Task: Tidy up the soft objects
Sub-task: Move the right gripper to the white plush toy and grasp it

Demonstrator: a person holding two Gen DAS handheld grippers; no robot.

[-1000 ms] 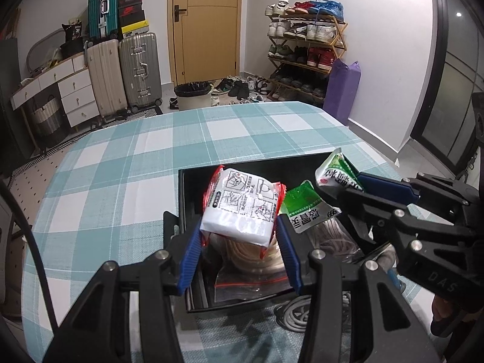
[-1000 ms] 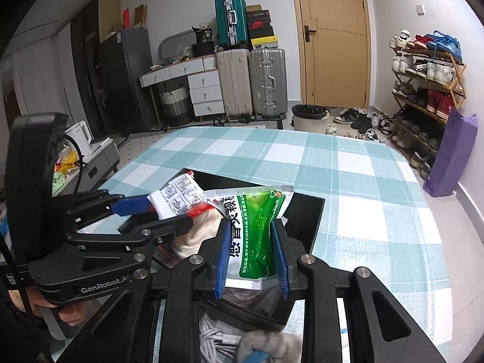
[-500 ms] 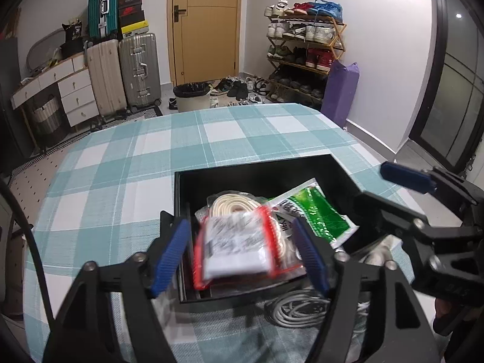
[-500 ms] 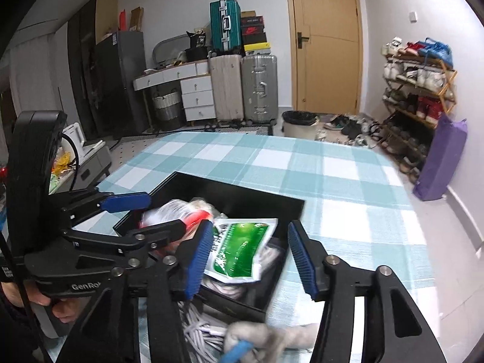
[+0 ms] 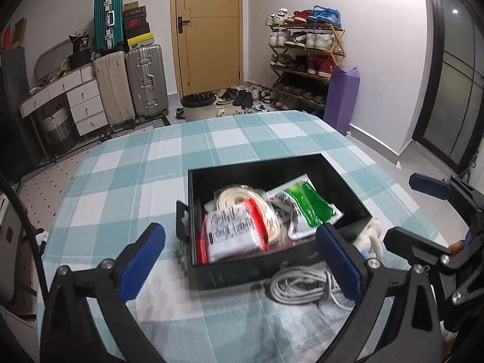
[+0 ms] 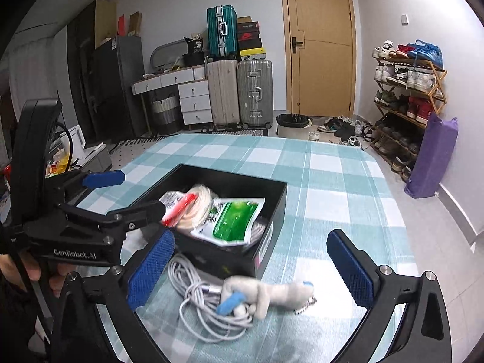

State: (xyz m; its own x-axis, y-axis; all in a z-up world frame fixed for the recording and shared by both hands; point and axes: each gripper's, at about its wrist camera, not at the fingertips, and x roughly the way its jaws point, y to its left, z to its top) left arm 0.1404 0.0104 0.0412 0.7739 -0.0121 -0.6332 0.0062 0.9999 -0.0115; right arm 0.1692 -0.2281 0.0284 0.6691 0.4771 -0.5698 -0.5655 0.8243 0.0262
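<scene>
A black box (image 5: pixel 351 202) (image 6: pixel 272 208) on the checked tablecloth holds a white-and-red packet (image 5: pixel 233 234) (image 6: pixel 175 202), a green-and-white pouch (image 5: pixel 305 205) (image 6: pixel 233 220) and a coiled cream rope (image 5: pixel 239 196) (image 6: pixel 199 196). My left gripper (image 5: pixel 242 260) is open and empty, just in front of the box. My right gripper (image 6: pixel 251 269) is open and empty, above a white cable bundle (image 6: pixel 196 305) (image 5: pixel 302 284) and a small white plush toy (image 6: pixel 269 293) (image 5: pixel 369 236) lying in front of the box.
The round table (image 5: pixel 121 175) with its teal checked cloth stretches beyond the box. Behind it are suitcases (image 5: pixel 145 81), a bin (image 5: pixel 198 106), a shoe rack (image 5: pixel 305 60), a purple bag (image 5: pixel 343 99) and a drawer unit (image 5: pixel 81 103).
Both grippers have opened and dropped their packets into the box. Both have pulled back toward me from the box.
</scene>
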